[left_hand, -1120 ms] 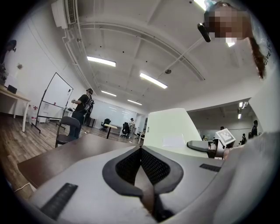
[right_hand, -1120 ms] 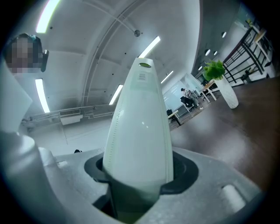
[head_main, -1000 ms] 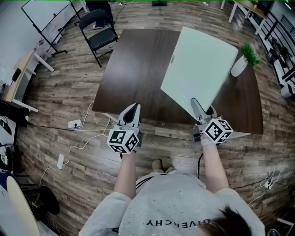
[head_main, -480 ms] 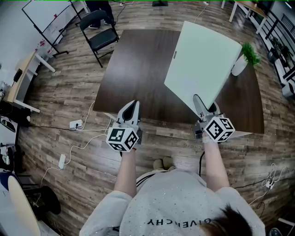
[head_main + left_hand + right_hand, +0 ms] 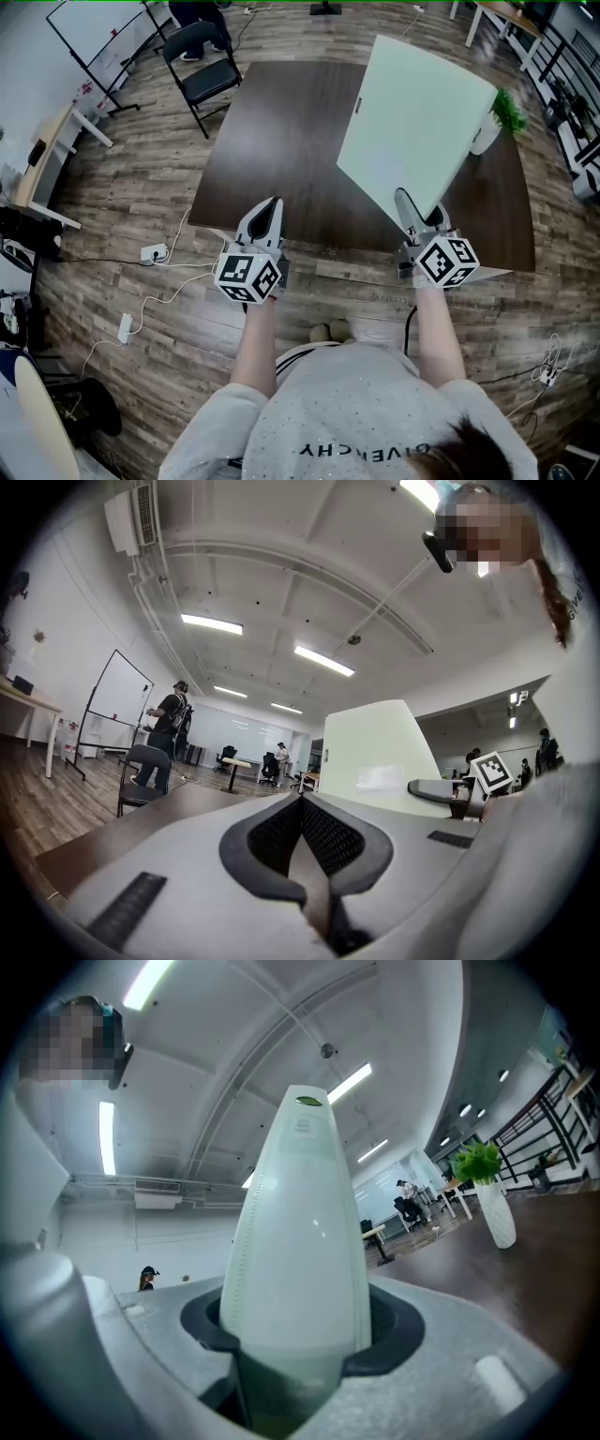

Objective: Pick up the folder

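The pale green folder stands tilted up over the dark brown table, its far edge raised. My right gripper is shut on the folder's near corner, just above the table's front edge. In the right gripper view the folder rises edge-on between the pads of the right gripper. My left gripper hovers at the table's front edge, shut with nothing in it, well left of the folder. The left gripper view shows the left gripper with its pads together and the folder to the right.
A potted plant in a white vase stands on the table's right side, close behind the folder. A black folding chair and a whiteboard stand beyond the table's far left corner. Cables and a power strip lie on the wooden floor.
The folder has tipped further up, its far edge rising and swinging toward the plant. My right gripper rose slightly with it. The left gripper has hardly moved.
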### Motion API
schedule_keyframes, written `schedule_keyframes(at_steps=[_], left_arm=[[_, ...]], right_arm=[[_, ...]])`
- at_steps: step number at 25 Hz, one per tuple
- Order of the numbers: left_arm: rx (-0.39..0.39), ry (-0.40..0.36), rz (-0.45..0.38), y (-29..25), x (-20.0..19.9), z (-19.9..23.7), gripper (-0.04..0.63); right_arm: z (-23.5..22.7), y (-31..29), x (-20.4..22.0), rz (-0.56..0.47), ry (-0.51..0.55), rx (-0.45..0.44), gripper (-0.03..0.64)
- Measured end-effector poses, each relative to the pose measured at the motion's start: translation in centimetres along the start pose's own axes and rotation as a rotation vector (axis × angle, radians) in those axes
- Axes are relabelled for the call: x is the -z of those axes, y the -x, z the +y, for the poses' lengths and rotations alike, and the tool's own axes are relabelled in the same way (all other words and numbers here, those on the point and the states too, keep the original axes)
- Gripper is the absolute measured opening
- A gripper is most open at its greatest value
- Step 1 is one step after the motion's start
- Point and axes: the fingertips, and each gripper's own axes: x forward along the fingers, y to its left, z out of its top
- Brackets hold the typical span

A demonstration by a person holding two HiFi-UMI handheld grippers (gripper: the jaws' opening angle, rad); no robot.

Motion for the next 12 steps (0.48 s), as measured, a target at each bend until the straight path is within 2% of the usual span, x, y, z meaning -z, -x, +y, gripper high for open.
schedule_keyframes(at_steps=[12], left_arm=[[-0.004, -0.005, 0.001, 0.27, -0.17, 0.04, -0.002]], right_arm=[[0.24, 0.02, -0.27, -0.012, 0.014, -0.004, 0.261]])
